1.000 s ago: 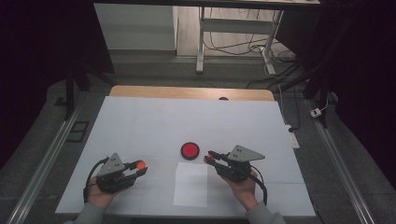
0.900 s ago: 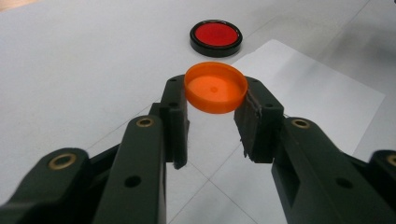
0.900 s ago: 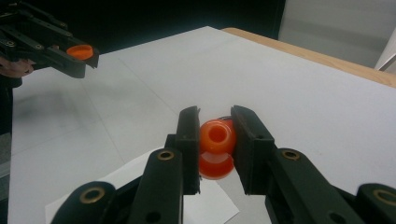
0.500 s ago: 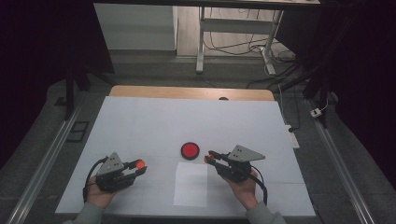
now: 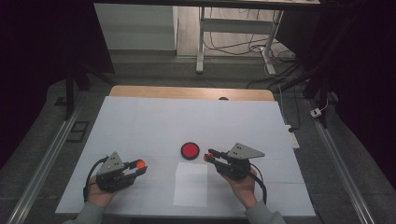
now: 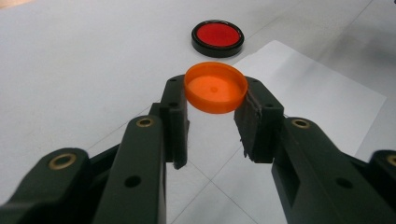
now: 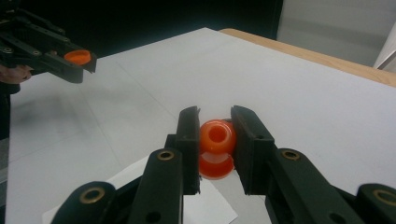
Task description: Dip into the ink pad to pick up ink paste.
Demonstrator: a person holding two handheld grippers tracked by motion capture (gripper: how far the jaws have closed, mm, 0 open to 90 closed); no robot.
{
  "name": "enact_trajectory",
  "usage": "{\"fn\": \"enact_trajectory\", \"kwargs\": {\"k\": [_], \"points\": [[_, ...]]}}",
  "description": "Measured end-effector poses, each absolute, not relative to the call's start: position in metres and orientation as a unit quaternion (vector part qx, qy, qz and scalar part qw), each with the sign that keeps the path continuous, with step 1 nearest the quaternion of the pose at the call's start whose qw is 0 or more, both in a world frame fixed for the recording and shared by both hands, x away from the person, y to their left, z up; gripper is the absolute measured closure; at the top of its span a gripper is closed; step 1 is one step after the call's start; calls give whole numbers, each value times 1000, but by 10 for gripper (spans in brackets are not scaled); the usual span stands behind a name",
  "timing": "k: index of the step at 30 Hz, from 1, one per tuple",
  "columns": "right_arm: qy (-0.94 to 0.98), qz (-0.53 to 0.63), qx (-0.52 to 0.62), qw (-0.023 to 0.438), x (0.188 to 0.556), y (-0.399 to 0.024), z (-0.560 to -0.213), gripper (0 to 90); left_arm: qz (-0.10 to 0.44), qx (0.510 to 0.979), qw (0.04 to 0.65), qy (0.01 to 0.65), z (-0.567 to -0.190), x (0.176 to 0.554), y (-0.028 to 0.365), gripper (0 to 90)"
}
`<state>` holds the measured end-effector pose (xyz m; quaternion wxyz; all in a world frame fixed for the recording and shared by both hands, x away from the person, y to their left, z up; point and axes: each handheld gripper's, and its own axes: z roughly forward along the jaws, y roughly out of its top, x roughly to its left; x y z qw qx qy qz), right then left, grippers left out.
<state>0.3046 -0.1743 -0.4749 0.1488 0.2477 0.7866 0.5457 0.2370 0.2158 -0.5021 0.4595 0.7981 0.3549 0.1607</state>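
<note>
Orange cap (image 6: 215, 87), pinched flat at its rim by the left hand-held gripper (image 5: 135, 168), and orange bottle (image 7: 216, 146), clamped by the right hand-held gripper (image 5: 210, 155), are held either side of the red dish (image 5: 190, 150) on the bench (image 5: 154, 121), seemingly kept apart for capping.
</note>
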Motion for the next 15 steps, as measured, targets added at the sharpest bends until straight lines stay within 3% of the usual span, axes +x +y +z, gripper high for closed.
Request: {"fn": "enact_trajectory", "kwargs": {"k": [15], "points": [[800, 522, 261, 137, 333, -154, -484, 719, 155, 804, 456, 349, -504, 238, 211, 654]]}}
